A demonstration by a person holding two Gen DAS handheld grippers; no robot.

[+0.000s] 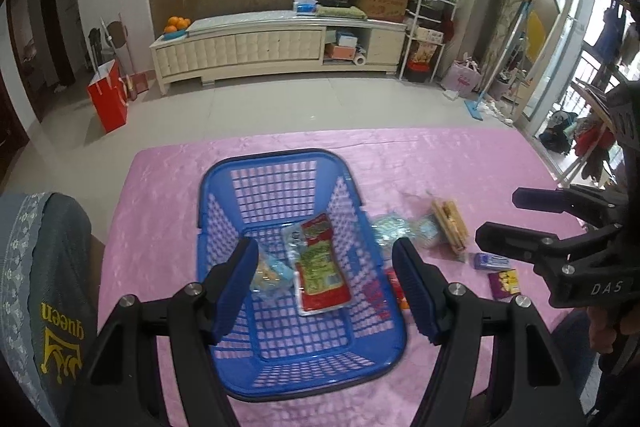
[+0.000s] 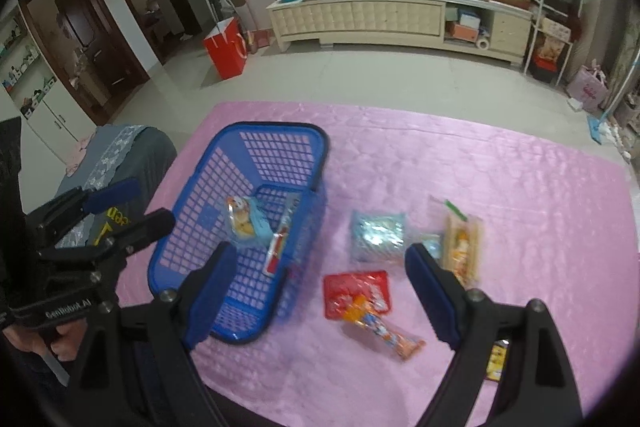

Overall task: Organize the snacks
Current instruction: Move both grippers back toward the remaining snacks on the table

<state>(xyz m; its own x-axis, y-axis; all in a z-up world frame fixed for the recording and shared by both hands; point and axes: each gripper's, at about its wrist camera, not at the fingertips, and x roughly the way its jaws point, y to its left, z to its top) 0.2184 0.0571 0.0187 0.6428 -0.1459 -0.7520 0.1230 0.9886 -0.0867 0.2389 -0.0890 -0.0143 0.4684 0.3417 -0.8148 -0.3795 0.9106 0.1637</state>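
The blue basket (image 1: 304, 367) sits below the spread, empty left gripper (image 1: 324, 287); the right gripper (image 2: 320, 291) gapes above a blurred red packet (image 2: 356, 293).

baskets: 1 (image 2: 240, 227) | snack packs in basket: 2 (image 1: 320, 267) | snack packs on cloth: 6 (image 2: 376, 235)

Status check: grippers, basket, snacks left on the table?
Left gripper open, empty, over blue basket. Right gripper open, empty. Two packets in basket; red packet and others on pink cloth. Nothing blocking.
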